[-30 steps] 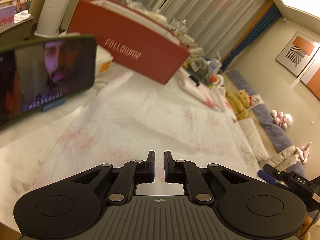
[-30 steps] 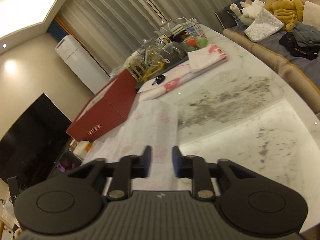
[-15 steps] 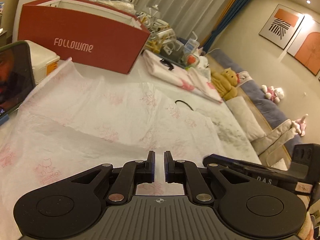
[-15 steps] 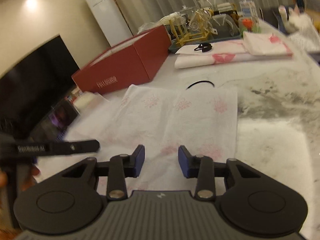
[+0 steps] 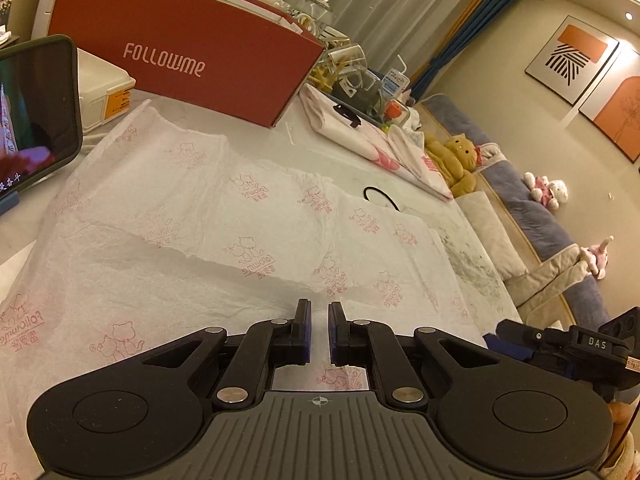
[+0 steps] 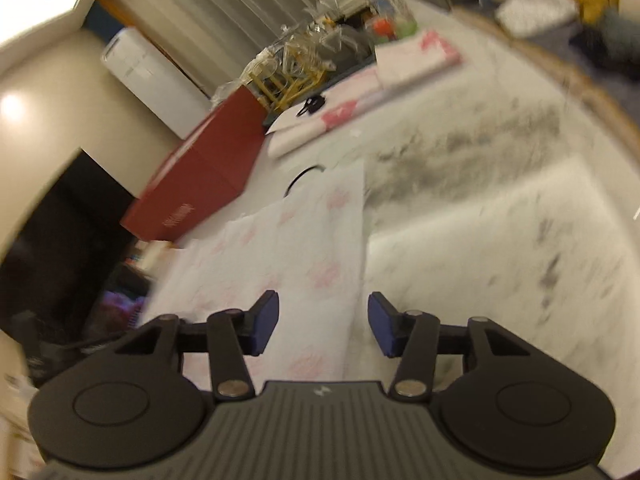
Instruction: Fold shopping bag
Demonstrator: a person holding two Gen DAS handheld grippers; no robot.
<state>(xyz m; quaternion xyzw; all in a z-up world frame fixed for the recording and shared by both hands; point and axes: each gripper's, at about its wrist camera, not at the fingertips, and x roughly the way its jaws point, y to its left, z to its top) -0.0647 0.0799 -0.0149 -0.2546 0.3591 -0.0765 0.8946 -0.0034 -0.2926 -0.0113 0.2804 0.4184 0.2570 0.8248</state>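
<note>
The shopping bag (image 5: pixel 208 216) lies flat on the surface (image 6: pixel 500 208), long axis running left-right. Left gripper (image 5: pixel 318 330) is together, empty; right gripper (image 6: pixel 323 322) is opening above the bag.

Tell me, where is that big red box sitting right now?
The red box stands at the far side of the marble table, just beyond the spread-out white shopping bag. In the left wrist view it sits upper left, beside a phone.
</note>
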